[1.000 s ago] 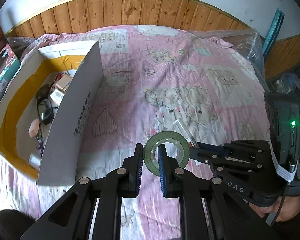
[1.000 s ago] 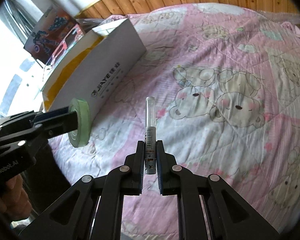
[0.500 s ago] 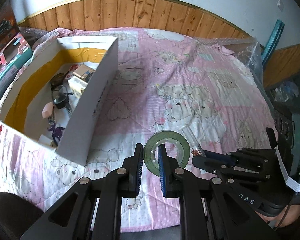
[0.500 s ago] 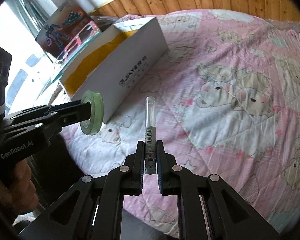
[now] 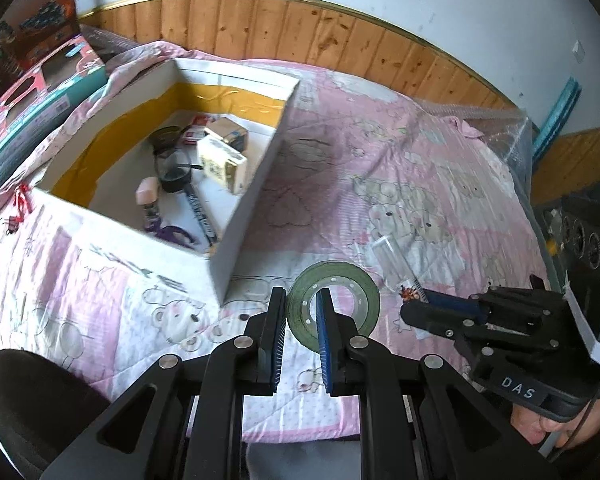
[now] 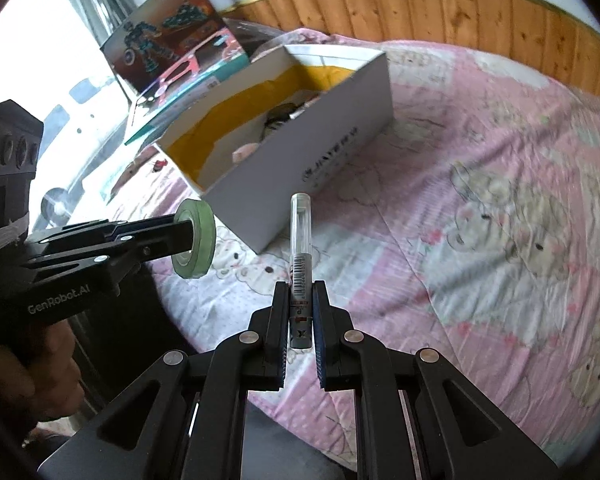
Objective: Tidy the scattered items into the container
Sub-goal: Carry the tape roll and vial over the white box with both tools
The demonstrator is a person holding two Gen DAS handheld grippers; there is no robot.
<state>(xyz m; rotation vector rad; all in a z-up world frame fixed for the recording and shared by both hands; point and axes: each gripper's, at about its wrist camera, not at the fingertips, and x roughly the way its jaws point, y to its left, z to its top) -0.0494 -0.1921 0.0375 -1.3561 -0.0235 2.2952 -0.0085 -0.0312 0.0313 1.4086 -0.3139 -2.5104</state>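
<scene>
My left gripper (image 5: 301, 298) is shut on a green tape roll (image 5: 356, 284), held upright above the near edge of the bed; the same roll (image 6: 196, 236) shows at the left of the right wrist view. My right gripper (image 6: 301, 290) is shut on a clear tube (image 6: 301, 236) with a barcode label, which points forward. That tube (image 5: 392, 258) also shows to the right of the roll in the left wrist view. The open white box (image 5: 256, 184) with yellow lining lies to the upper left and holds several items.
A pink bear-print quilt (image 5: 400, 184) covers the bed. Toy boxes (image 6: 168, 44) stand behind the white box (image 6: 340, 148). Wooden panelling (image 5: 300, 32) lines the wall. A crinkled clear plastic bag (image 5: 500, 128) lies at the far right edge. A hand (image 6: 24, 376) holds the left gripper.
Both grippers have drawn back toward the bed's near edge and turned left, each keeping its hold. The white box now shows more of its inside.
</scene>
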